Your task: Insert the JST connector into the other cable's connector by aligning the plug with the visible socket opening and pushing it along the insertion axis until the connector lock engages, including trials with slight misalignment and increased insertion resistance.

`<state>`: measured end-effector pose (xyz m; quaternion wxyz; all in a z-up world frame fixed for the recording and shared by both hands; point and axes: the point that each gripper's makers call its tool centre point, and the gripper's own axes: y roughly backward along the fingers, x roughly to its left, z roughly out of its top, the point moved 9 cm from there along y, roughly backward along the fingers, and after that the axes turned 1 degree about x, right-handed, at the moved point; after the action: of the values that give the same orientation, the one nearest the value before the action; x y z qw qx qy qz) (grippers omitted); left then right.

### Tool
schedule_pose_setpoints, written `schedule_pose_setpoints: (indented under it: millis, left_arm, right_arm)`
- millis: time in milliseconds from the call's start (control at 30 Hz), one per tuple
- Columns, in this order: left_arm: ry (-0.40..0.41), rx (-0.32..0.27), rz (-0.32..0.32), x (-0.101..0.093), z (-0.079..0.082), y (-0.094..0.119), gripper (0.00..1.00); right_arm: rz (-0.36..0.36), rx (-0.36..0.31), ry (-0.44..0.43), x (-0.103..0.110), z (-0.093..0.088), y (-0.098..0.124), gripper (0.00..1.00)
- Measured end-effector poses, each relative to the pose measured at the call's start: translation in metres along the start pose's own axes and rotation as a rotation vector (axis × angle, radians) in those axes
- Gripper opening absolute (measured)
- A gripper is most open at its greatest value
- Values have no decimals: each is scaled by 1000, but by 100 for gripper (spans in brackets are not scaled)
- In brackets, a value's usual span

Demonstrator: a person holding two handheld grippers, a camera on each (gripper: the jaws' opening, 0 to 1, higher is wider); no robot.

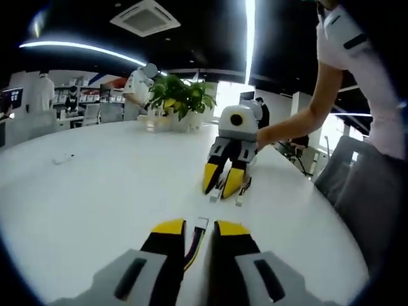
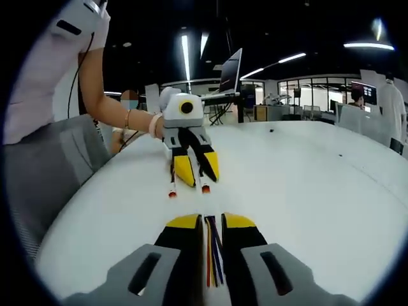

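In the left gripper view, the left claw (image 1: 199, 228) is clenched on a cable (image 1: 195, 242) of coloured wires, which runs up between its yellow-tipped jaws and ends in a small white connector (image 1: 201, 222) just past the tips, low over the white desk (image 1: 115, 185). Farther out on the desk, the right claw (image 1: 224, 183) points toward the camera with its tips down near the surface; a small pale plug (image 1: 214, 199) lies at its tips and another small piece (image 1: 240, 201) sits just beside them. A person's hand (image 1: 264, 135) holds that claw from behind. Beyond it, a potted plant (image 1: 180, 97) stands on the desk, and people stand at the far side of the room.

In the right gripper view, the right claw (image 2: 211, 222) grips a second cable (image 2: 212, 258) of red, yellow and dark wires, pinched between its closed jaws; its end is hidden there. Across the desk (image 2: 306, 185) the left claw (image 2: 196, 175) faces the camera, tips touching the surface, with two thin wire ends (image 2: 172, 190) tipped red hanging just beside it. An open laptop (image 2: 229, 73) stands farther back on the desk.
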<state>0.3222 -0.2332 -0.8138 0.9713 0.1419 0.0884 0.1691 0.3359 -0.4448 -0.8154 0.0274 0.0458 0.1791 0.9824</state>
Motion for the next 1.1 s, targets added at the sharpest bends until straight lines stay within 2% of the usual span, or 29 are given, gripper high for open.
schedule_pose_setpoints:
  millis: [200,367,1033,1100]
  left_arm:
    - [-10,-6,2,3,-1,-1,6]
    - [-37,-5,0,-4,4,-4,1]
    - [-56,13,-43,-10,8,-6,1]
    - [-56,10,-47,-7,8,-4,1]
  right_arm:
    - [3,-17,-9,2,0,0,5]
    - [5,-13,7,4,2,0,5]
    - [15,-6,-13,8,9,0,5]
    - [24,-40,-9,10,14,0,4]
